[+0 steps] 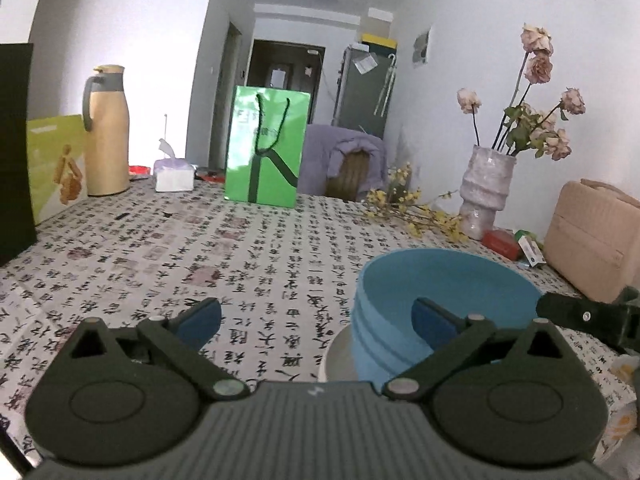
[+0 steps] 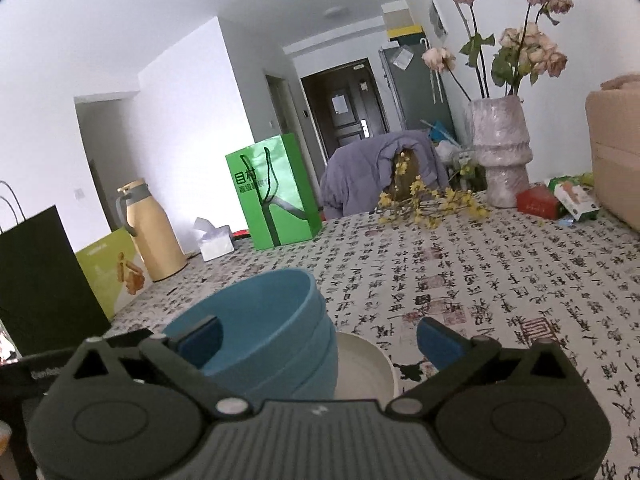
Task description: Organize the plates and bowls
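Three nested blue bowls point(image 2: 276, 332) sit stacked on a white plate point(image 2: 368, 364), near the tablecloth's point(image 1: 240, 248) front. Left gripper point(image 1: 316, 320) and right gripper point(image 2: 320, 336) both gape wide, empty. Bare cloth lies beyond the stack.

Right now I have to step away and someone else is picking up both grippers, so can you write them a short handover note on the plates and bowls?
Left gripper: open, nothing between its fingers.
Right gripper: open, holding nothing.
Blue bowls: nested in one stack, standing upright on the white plate, on the patterned tablecloth just ahead of both grippers.
Done: bowls stacked and set on the plate, both grippers let go.
Left: no other plates or bowls show in either wrist view; check the rest of the table before calling it finished.
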Tool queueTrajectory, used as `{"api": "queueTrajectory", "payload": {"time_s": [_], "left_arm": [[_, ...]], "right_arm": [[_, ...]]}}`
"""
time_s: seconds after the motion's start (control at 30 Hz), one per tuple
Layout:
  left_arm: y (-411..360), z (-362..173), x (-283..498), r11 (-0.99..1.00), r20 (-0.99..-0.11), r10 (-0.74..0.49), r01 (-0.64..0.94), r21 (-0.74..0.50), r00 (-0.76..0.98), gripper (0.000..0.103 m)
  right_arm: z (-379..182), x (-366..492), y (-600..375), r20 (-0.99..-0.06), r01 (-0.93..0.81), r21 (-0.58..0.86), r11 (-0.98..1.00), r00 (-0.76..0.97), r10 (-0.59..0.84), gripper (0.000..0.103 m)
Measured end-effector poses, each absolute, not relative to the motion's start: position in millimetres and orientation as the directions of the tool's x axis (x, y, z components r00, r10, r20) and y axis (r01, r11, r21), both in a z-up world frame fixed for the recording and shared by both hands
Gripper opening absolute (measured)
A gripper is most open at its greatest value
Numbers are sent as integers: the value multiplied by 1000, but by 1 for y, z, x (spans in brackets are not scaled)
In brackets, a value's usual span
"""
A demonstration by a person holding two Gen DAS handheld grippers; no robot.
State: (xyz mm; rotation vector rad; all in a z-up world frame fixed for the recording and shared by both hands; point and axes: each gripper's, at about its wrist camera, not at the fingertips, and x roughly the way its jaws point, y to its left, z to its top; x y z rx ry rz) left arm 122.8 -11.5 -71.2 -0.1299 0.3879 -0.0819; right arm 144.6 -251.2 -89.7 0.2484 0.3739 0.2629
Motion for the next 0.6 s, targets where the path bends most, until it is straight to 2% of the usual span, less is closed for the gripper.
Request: {"api": "queueTrajectory", "payload": {"time_s": [0.27, 0.6], "left_arm": [[-7, -73, 95, 994, -315, -74, 44, -100, 946, 103], [-1, -71, 62, 992, -273, -78, 48, -115, 959, 103]], "right_arm": [[-91, 112, -251, -253, -195, 265, 944, 931, 263, 103], [-90, 84, -245, -244, -192, 235, 953, 937, 249, 103]]}}
